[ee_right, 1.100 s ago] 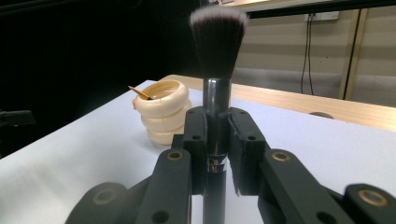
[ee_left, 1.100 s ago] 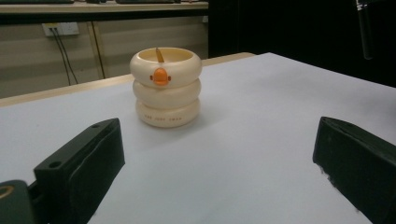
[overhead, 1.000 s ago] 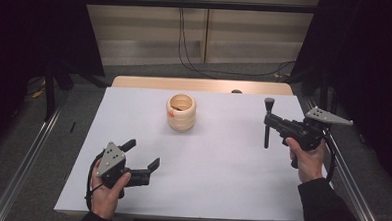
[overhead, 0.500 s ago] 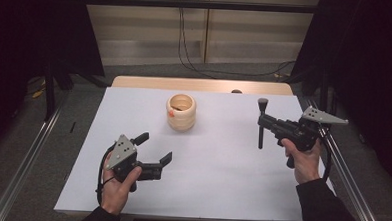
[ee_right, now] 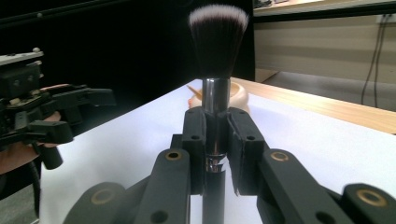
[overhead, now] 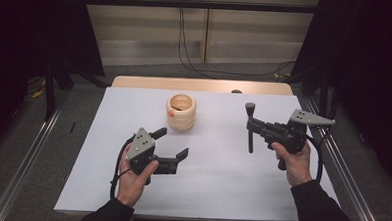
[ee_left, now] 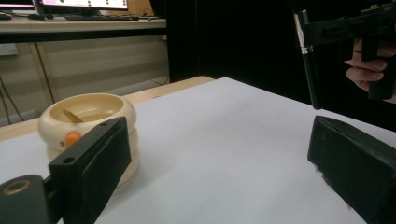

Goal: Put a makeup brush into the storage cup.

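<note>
- left gripper (overhead: 171, 145) low at 7 o'clock on the table (overhead: 215, 191), jaws spread wide, nothing between them, pointing toward the pot.
- pot (overhead: 181, 111) at 11 o'clock, upright; something thin and orange leans inside, hard to make out.
- brush (overhead: 250, 128) at 2 o'clock, upright, bristles up, lifted off the table.
- right gripper (ee_right: 215, 140) has jaws pinching the brush by its metal neck.
- progress, i'd say: brush is picked up; getting it across to the pot and dropped in is left.
- the brush's lower end is cut off in the right gripper view.
</note>
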The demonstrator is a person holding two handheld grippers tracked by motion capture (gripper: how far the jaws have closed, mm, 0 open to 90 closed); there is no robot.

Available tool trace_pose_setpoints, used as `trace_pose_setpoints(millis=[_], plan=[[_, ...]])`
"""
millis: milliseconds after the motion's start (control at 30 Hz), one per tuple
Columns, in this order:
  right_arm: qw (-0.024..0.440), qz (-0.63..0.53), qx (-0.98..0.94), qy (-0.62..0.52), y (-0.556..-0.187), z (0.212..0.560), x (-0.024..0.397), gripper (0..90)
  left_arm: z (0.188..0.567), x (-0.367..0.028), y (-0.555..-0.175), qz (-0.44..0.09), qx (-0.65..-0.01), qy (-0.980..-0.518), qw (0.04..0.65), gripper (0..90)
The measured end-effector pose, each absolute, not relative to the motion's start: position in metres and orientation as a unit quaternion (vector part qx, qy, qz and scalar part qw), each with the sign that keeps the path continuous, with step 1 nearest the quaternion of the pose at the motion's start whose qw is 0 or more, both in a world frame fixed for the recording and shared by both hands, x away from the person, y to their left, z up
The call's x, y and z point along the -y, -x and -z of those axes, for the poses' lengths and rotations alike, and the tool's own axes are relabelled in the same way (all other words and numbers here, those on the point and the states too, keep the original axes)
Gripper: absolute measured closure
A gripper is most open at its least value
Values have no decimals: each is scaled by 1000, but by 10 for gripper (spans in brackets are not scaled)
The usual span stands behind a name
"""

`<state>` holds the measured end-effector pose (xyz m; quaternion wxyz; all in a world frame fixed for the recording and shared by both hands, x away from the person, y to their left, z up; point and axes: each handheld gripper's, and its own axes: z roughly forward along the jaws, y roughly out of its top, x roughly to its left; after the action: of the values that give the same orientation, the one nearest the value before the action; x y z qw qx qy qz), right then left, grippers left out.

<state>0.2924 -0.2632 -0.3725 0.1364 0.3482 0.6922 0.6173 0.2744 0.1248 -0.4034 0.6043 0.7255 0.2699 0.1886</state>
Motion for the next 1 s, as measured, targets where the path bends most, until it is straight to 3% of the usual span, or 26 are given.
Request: trace_pose_setpoints(millis=[600,1000], plan=[[129,-626,-697,-326,-293,363,243,787,386,-82,-279,-160,-231,-732,621,81],[122,-634,-703,-299,-301,356,213,788,380,-50,-288,-140,-235,-737,618,224]])
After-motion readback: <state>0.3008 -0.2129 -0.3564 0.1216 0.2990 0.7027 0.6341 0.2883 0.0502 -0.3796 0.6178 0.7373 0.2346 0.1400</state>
